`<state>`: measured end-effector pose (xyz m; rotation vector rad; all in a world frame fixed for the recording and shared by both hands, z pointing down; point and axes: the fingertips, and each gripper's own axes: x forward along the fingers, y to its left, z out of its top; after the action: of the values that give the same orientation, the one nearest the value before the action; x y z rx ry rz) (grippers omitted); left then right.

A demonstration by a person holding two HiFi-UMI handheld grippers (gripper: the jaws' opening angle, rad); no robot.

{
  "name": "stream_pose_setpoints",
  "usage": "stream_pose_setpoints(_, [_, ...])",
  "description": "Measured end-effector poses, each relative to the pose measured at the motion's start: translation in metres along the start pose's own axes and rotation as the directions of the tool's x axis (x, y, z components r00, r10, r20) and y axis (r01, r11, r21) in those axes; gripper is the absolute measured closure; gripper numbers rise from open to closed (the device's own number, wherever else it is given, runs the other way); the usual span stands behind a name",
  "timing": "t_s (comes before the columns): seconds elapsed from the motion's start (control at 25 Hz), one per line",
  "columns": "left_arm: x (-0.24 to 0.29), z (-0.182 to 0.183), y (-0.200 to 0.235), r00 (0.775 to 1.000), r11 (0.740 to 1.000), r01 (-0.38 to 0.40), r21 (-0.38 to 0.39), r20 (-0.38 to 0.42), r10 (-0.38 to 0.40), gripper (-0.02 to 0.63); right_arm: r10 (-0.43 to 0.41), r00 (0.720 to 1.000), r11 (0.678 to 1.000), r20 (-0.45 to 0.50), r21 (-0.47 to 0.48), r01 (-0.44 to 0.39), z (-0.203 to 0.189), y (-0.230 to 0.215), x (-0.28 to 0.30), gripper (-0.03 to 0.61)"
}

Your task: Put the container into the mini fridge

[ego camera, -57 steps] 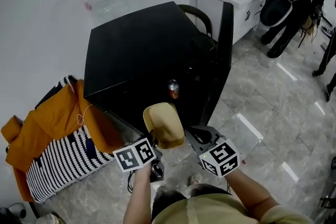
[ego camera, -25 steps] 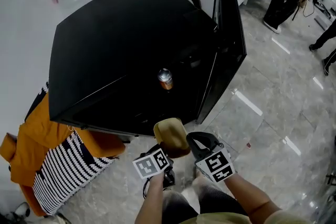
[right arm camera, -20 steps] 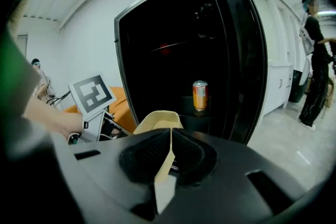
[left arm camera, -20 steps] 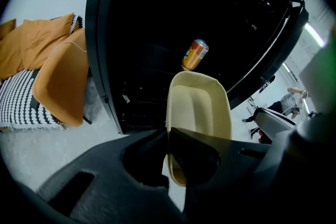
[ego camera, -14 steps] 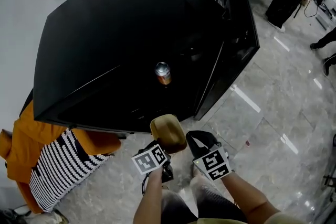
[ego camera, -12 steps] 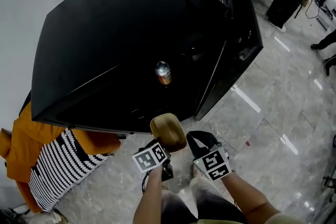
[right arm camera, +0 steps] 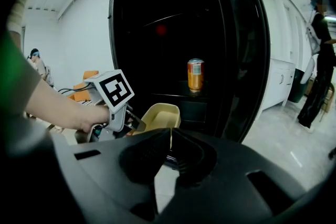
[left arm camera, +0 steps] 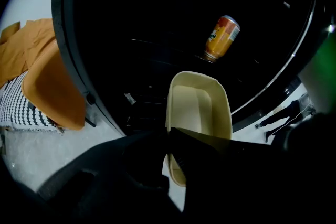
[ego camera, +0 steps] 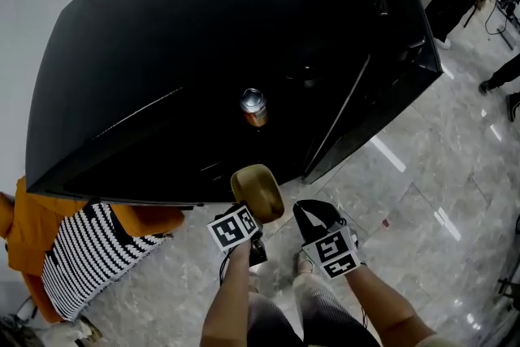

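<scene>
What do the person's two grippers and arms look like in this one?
The left gripper and right gripper are dark with black tongs; each carries a white cube of black square markers. A thin dark cable loops beneath the left one. Both forearms show no sleeves.

My left gripper (ego camera: 249, 217) is held out in front of me on my bare left forearm (ego camera: 231, 297), its jaws pinched on the rim of the container (left arm camera: 198, 105). My right gripper (ego camera: 309, 215) sits just beside it, pointing the same way, jaws together and empty.
</scene>
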<state>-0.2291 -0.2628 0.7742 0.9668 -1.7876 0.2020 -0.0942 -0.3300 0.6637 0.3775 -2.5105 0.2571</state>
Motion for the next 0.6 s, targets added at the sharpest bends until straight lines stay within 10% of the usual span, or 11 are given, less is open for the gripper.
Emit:
stream_pose_setpoints(0.36, [0.036, 0.025, -0.001, 0.999, 0.997, -0.021, -0.079, 0.045, 0.025, 0.586, 0.001, 0.999, 1.0, -0.043, -0.008, -0.001, -0.02, -0.003, 0.004, 0.548])
stream_pose_setpoints(0.6, [0.052, 0.028, -0.001, 0.998, 0.945, 0.013, -0.326, 0.062, 0.007, 0.586, -0.001, 0.999, 1.0, -0.044, -0.003, 0.0, -0.022, -0.004, 0.011, 0.548])
